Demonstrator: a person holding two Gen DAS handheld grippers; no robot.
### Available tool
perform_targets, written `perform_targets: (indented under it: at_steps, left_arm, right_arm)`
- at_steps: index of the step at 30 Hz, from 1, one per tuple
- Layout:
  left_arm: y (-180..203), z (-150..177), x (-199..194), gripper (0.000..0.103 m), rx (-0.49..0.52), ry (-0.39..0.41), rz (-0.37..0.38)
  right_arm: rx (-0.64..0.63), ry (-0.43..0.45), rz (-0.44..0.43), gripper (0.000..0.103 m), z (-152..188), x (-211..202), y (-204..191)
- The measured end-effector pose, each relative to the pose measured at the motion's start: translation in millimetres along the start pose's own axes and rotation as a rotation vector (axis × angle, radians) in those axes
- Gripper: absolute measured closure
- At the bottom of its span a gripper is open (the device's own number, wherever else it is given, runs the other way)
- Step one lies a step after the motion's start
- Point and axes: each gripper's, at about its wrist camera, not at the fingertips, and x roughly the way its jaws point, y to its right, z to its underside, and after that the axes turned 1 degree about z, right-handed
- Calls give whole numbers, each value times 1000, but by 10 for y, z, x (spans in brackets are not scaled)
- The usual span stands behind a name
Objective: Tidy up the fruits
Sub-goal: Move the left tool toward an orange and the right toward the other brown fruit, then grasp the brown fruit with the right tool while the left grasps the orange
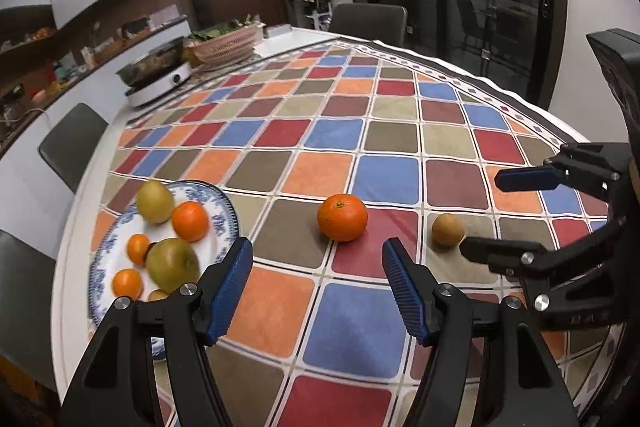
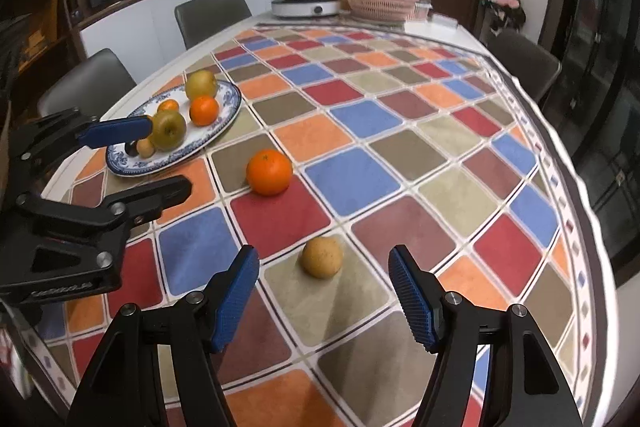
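A blue-and-white plate (image 2: pixel 224 115) near the desk (image 1: pixel 84 227) edge holds two green apples (image 2: pixel 170 129), several small oranges (image 2: pixel 204 110) and a small brownish fruit. Off the plate, on the chequered cloth (image 2: pixel 360 131), lie a large orange (image 2: pixel 269 171) and a tan round fruit (image 2: pixel 322 257). A pink basket (image 2: pixel 382 7) at the far end holds greens. The left claw (image 1: pixel 316 287) and right claw (image 2: pixel 324 297) are both spread, pinching nothing. Lettering on the left claw's body is unreadable.
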Motion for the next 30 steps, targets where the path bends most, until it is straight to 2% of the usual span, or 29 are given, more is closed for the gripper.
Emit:
perform_targets:
  at_steps: [5, 9, 12, 21, 25, 27, 30]
  left_arm:
    - [-32, -26, 240, 36, -22, -37, 45]
    - [-52, -50, 410, 36, -44, -60, 66]
    - [-56, -84, 513, 36, -58, -72, 72]
    - [-28, -147, 740, 37, -86, -105, 84]
    - [-13, -168, 802, 39, -94, -120, 84]
    - [-3, -174, 822, 42, -94, -124, 81]
    - [13, -189, 862, 43, -95, -136, 79]
  right_arm:
    - [37, -28, 3, 36, 24, 156, 34]
    - [76, -51, 2, 43, 31, 252, 85]
    - [94, -58, -2, 48, 31, 308, 104]
    - [119, -86, -24, 55, 53, 453, 150]
    - [127, -87, -51, 62, 49, 485, 160]
    - [120, -84, -59, 71, 43, 493, 150]
    - [114, -81, -68, 74, 31, 504, 144]
